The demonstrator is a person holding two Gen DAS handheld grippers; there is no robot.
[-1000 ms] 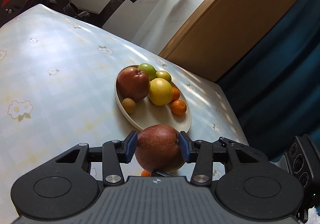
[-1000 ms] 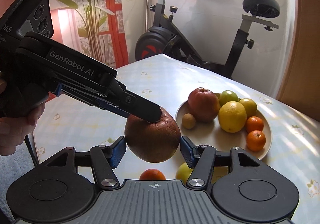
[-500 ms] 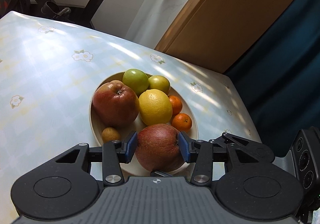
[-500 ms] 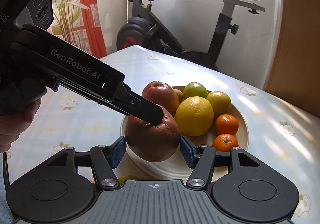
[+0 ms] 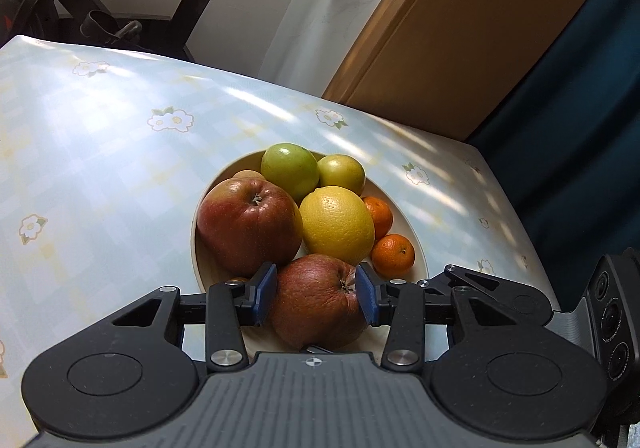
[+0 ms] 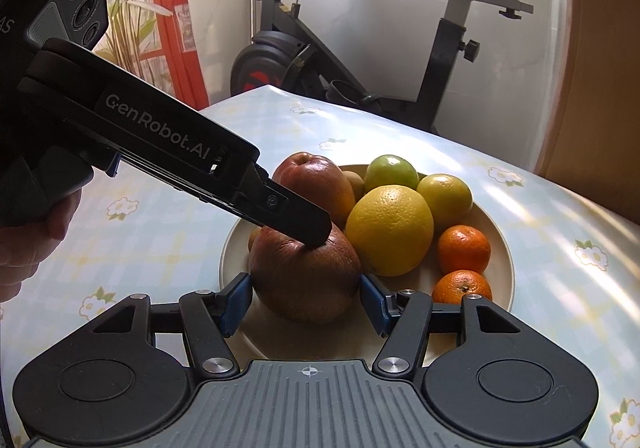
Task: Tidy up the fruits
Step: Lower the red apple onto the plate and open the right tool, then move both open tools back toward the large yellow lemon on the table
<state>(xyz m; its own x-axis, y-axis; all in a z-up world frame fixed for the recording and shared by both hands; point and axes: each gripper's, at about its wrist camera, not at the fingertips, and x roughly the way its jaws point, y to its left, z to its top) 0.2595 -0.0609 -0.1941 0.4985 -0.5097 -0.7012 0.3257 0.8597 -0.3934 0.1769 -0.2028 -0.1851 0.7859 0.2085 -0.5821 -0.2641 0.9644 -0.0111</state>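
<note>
The left gripper (image 5: 316, 298) pinches a wrinkled dark-red apple (image 5: 316, 300) between its blue pads, one pad on each side of the fruit. Seen from the right wrist, that same gripper's black finger (image 6: 296, 221) lies across the top of the wrinkled apple (image 6: 306, 280), while the right gripper (image 6: 306, 302) brackets it with its own blue pads at the fruit's flanks; whether those pads truly press on the skin or stand just clear cannot be told. The apple sits low over the near part of a round cream plate (image 5: 420, 248), though contact with the plate is hidden. Behind it on the plate lie a large glossy red apple (image 5: 248, 228), a big yellow citrus (image 5: 338, 224), two small orange mandarins (image 5: 392, 256), a green apple (image 5: 290, 165) and a yellow-green fruit (image 5: 342, 173). The plate rests on a pale blue flowered tablecloth (image 5: 120, 151). A hand (image 6: 28, 248) grips the left gripper's handle. Beyond the table stands a black exercise bike (image 6: 360, 47)
</note>
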